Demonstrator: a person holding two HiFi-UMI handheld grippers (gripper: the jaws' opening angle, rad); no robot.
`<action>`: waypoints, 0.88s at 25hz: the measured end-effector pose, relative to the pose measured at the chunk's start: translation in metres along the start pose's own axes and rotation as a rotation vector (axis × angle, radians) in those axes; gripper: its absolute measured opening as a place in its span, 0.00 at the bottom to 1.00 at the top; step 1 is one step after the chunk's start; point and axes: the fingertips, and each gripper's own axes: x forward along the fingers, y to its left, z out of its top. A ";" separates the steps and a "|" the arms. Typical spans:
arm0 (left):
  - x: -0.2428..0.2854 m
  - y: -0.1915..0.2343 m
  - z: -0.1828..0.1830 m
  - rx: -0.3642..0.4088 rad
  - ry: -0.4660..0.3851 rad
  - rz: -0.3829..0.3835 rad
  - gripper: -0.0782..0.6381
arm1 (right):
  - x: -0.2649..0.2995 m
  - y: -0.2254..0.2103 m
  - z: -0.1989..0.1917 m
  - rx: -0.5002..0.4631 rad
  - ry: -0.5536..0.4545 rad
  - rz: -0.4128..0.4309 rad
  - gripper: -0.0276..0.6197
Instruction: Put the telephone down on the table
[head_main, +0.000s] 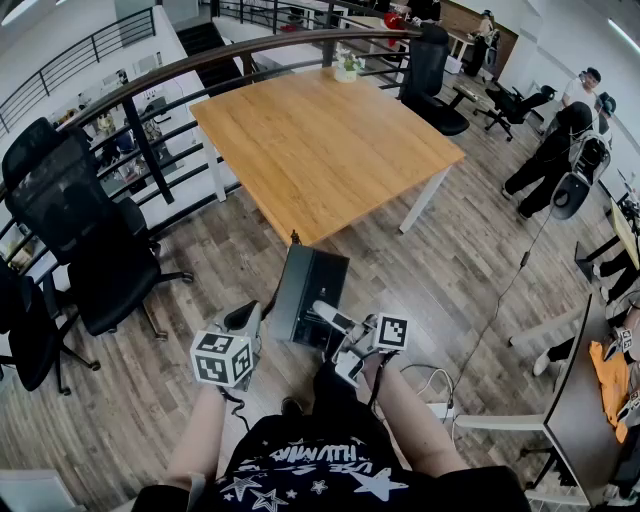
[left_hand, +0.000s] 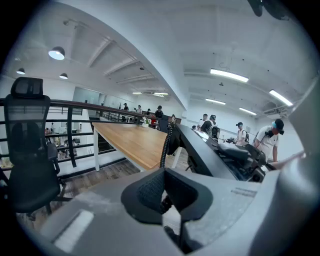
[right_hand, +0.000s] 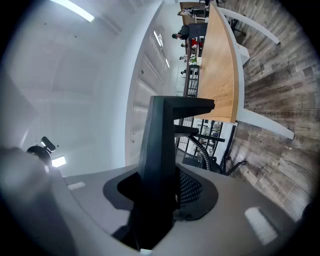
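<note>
Now, open grey-brown plank floor (head_main: 450, 270) ahead, with the near edge of the bare light wooden table (head_main: 330, 140) just beyond.
Right gripper (head_main: 335, 320) clamps the black slab-shaped desk telephone (head_main: 310, 290) above the floor, short of the table; left gripper (head_main: 245, 318) pinches its black coiled cord (left_hand: 166, 145).

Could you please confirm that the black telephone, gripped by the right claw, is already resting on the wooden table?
Not quite. The telephone is gripped by the right claw, but it is not resting on the wooden table. The head view shows it held in the air over the floor, short of the table's near corner.
</note>
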 end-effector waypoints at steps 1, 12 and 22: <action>-0.002 0.000 0.002 0.002 -0.001 0.000 0.11 | 0.000 0.001 -0.001 0.001 -0.002 -0.001 0.29; -0.012 -0.010 0.001 0.012 0.003 0.001 0.11 | -0.008 0.012 -0.012 -0.009 0.007 0.014 0.29; -0.015 -0.011 -0.003 0.003 0.002 0.005 0.11 | -0.006 0.013 -0.008 -0.013 0.013 0.011 0.29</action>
